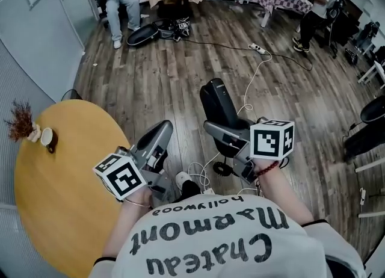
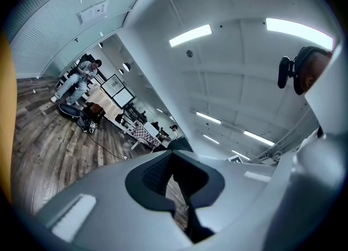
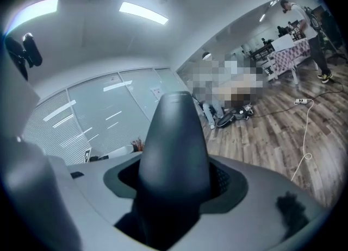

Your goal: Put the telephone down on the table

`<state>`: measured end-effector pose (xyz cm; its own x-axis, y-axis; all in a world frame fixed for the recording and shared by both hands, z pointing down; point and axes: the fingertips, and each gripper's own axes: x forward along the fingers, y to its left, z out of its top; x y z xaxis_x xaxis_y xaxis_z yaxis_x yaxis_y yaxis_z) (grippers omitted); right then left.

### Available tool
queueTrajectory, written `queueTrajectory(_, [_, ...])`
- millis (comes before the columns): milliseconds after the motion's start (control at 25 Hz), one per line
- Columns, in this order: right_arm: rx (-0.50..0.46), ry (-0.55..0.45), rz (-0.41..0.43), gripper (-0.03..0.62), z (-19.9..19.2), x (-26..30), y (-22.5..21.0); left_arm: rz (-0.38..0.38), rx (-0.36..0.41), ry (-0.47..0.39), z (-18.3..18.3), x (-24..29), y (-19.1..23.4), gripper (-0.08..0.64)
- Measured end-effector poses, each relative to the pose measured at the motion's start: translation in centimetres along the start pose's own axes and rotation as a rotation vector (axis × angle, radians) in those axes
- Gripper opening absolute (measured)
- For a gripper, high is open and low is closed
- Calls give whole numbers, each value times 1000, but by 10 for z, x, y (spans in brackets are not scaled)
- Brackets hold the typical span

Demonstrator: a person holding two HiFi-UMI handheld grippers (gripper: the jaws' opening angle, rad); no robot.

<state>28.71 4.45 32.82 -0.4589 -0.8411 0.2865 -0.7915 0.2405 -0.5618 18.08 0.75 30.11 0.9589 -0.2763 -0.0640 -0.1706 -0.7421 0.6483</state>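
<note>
A wide room with a wood floor (image 1: 180, 72) lies below, and the round yellow table (image 1: 66, 210) sits at the left, bare but for a small cup (image 1: 47, 136) near its far edge. The right gripper (image 1: 221, 133) pinches the dark telephone (image 1: 218, 105) over the floor, well clear of the table, so the carry looks unfinished. It needs a swing left, a lowering, then a release, while the left gripper (image 1: 157, 135) has its tongs pressed together on nothing.

Head view downward; gripper views upward.
</note>
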Motion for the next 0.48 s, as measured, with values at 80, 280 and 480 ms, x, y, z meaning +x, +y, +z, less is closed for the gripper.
queueTrajectory(80, [-19,-6,15,304,27,24,-7,-5,6,-17,25,17,18,5])
queueTrajectory(280, [-14,-27,76,304,88,86,-15,10,81,-61,84,43,67,6])
queueTrajectory(480, [-56,0,136,304,101,109,-13,47,59,-70,88,41,85,6])
